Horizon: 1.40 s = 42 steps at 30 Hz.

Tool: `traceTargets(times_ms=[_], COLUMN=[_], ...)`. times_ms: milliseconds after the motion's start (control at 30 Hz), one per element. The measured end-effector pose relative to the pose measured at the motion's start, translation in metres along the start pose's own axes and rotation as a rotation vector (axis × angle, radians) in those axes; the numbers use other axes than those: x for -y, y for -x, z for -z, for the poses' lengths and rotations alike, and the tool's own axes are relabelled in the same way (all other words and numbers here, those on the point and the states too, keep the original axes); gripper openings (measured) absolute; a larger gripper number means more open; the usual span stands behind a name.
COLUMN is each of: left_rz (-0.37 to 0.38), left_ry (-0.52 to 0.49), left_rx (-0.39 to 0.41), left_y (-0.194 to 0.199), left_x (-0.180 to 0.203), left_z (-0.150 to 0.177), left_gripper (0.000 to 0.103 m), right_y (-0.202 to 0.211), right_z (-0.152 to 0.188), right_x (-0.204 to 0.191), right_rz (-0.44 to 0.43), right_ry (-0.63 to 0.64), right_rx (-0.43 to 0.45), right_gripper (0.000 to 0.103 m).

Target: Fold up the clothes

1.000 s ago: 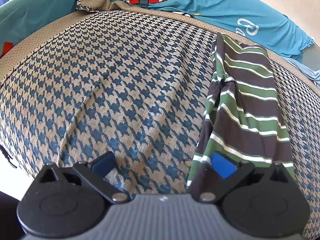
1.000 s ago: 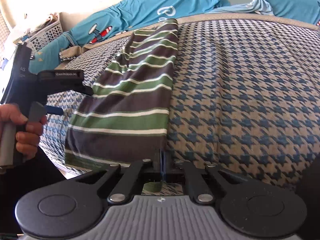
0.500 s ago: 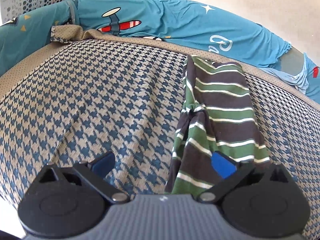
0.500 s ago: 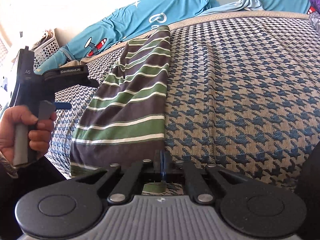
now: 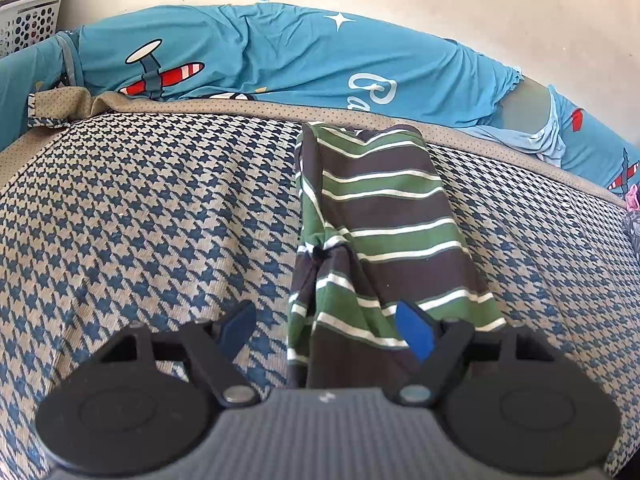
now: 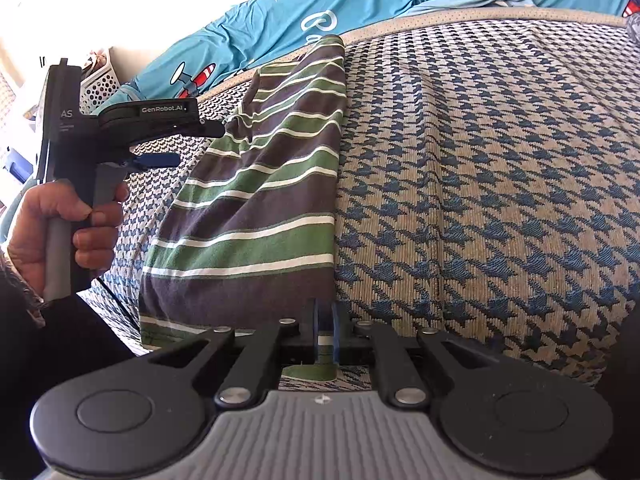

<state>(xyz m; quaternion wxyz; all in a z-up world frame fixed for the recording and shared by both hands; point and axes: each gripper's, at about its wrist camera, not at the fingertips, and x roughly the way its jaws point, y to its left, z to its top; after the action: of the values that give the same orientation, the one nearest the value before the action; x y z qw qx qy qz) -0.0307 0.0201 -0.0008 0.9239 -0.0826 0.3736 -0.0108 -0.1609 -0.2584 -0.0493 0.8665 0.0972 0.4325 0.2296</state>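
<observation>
Here the striped shirt (image 5: 384, 240) runs lengthwise away from both grippers — left gripper (image 5: 326, 328) closing, apparently still gripping nothing; right gripper (image 6: 326, 326) easing open on the hem.

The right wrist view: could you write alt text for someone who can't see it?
A folded green, brown and white striped garment lies on a blue-and-tan houndstooth bedspread, its near corner between the nearly closed, opening fingers of the right gripper. At left, a hand holds the left gripper at the garment's edge, fingers closing; a turquoise aeroplane-print cloth lies behind.
</observation>
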Motion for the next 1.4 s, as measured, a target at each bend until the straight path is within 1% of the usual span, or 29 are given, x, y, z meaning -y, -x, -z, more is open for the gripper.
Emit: traceTargets(times_ms=[67, 133, 233, 300, 333, 367, 433, 533, 633, 700, 733, 767, 800, 833, 867, 900, 967, 1033, 1133, 1200, 1233, 1300, 1400], left_rz=[0.024, 0.032, 0.048, 0.055, 0.059, 0.068, 0.078, 0.042, 0.033, 0.024, 0.017, 0.013, 0.015, 0.022, 0.026, 0.025, -0.002, -0.021, -0.035, -0.080, -0.093, -0.086, -0.077], left_ry=[-0.017, -0.056, -0.099, -0.108, -0.108, -0.102, -0.093, -0.083, -0.042, -0.040, -0.040, -0.037, -0.029, -0.016, -0.008, -0.005, -0.016, 0.001, 0.064, 0.090, 0.108, 0.142, 0.138], left_rx=[0.017, 0.033, 0.038, 0.030, 0.025, 0.019, 0.009, -0.003, -0.010, -0.008, -0.011, -0.018, -0.028, -0.037, -0.041, -0.040, -0.030, -0.017, -0.017, -0.031, -0.034, -0.029, -0.023], left_y=[0.000, 0.001, -0.001, -0.005, -0.007, -0.008, -0.012, -0.017, -0.020, -0.020, -0.021, -0.022, -0.024, -0.025, -0.026, -0.026, -0.024, -0.021, -0.018, -0.020, -0.020, -0.018, -0.015], left_x=[0.002, 0.007, 0.015, 0.018, 0.019, 0.019, 0.019, 0.018, 0.011, 0.010, 0.010, 0.010, 0.009, 0.008, 0.007, 0.007, 0.009, 0.008, 0.000, -0.006, -0.010, -0.014, -0.013], left_z=[0.000, 0.001, 0.003, 0.004, 0.004, 0.003, 0.002, 0.002, 0.000, 0.000, 0.000, 0.001, 0.001, 0.002, 0.003, 0.004, 0.006, 0.007, 0.007, 0.009, 0.010, 0.010, 0.011], left_gripper=[0.071, 0.069, 0.069, 0.069, 0.066, 0.059, 0.052, 0.052, 0.052, 0.052, 0.050, 0.042, 0.037, 0.027, 0.020, 0.017, 0.009, 0.008, 0.007, 0.006, 0.004, 0.004, 0.004], right_y=[-0.002, -0.003, -0.004, -0.005, -0.005, -0.006, -0.006, -0.006, -0.006, -0.007, -0.007, -0.007, -0.007, -0.007, -0.007, -0.007, -0.007, -0.007, -0.007, -0.007, -0.007, -0.007, -0.007], right_z=[0.000, 0.000, 0.000, 0.000, 0.000, -0.001, -0.001, -0.001, -0.001, -0.001, -0.001, -0.001, -0.002, -0.002, -0.002, -0.002, -0.002, -0.002, -0.002, -0.002, -0.002, -0.002, -0.002], right_x=[0.001, 0.002, 0.002, 0.003, 0.003, 0.003, 0.003, 0.003, 0.003, 0.003, 0.003, 0.003, 0.003, 0.003, 0.004, 0.004, 0.004, 0.004, 0.004, 0.004, 0.003, 0.003, 0.003], right_rz=[-0.002, -0.006, -0.012, -0.015, -0.017, -0.019, -0.023, -0.027, -0.029, -0.029, -0.029, -0.030, -0.030, -0.030, -0.030, -0.030, -0.030, -0.030, -0.028, -0.028, -0.027, -0.025, -0.025], right_ry=[-0.007, -0.010, -0.015, -0.017, -0.018, -0.019, -0.020, -0.027, -0.029, -0.031, -0.031, -0.032, -0.032, -0.032, -0.031, -0.031, -0.031, -0.029, -0.026, -0.025, -0.023, -0.021, -0.019], right_rx=[-0.007, -0.009, -0.012, -0.013, -0.013, -0.014, -0.015, -0.016, -0.017, -0.017, -0.017, -0.017, -0.018, -0.018, -0.018, -0.018, -0.017, -0.017, -0.016, -0.015, -0.015, -0.014, -0.013], right_gripper=[0.009, 0.010, 0.012, 0.013, 0.014, 0.014, 0.016, 0.016, 0.017, 0.017, 0.017, 0.017, 0.017, 0.017, 0.017, 0.017, 0.017, 0.017, 0.017, 0.017, 0.017, 0.017, 0.017])
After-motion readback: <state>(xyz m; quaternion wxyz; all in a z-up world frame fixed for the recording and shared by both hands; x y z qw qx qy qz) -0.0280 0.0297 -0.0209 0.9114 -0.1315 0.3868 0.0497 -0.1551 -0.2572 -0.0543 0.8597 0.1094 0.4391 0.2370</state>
